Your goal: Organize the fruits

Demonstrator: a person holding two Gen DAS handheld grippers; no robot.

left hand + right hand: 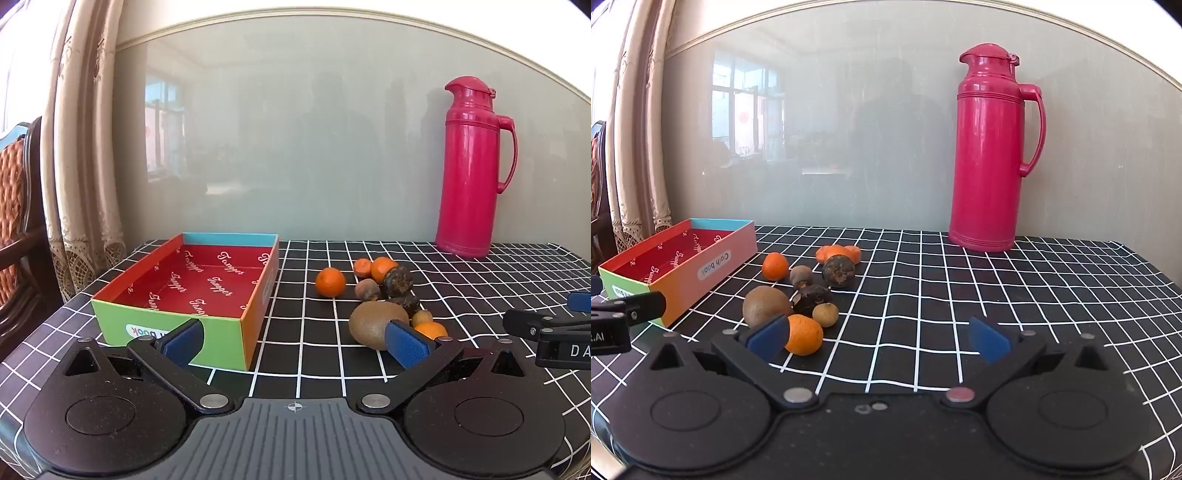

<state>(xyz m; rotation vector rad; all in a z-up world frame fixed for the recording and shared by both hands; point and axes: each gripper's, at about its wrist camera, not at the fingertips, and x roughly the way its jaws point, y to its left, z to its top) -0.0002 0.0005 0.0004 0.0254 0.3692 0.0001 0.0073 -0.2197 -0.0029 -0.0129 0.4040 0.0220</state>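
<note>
from my left wrist view, my left gripper has its blue pads spread wide, holding nothing. the box sits just ahead on the left of the checked cloth, lid off, its red printed inside bare of fruit as far as i can see. the fruits lie loose to its right: a kiwi nearest, a lone mandarin further back, and a huddle of small dark and orange ones between. i judge the kiwi soft-skinned and bruisable, so i'd clamp it lightly across its short middle. the mandarin looks light with a yielding peel; take it across its widest part.

from my right wrist view, my right gripper is also parted and empty. a mandarin near my left pad lies just beside the kiwi, with a small tan fruit and a dark shrivelled fruit close behind. the dark ones look dried and hard, likely to roll. the box stands well left; i see nothing in it. a pink flask stands at the back, apart.
</note>
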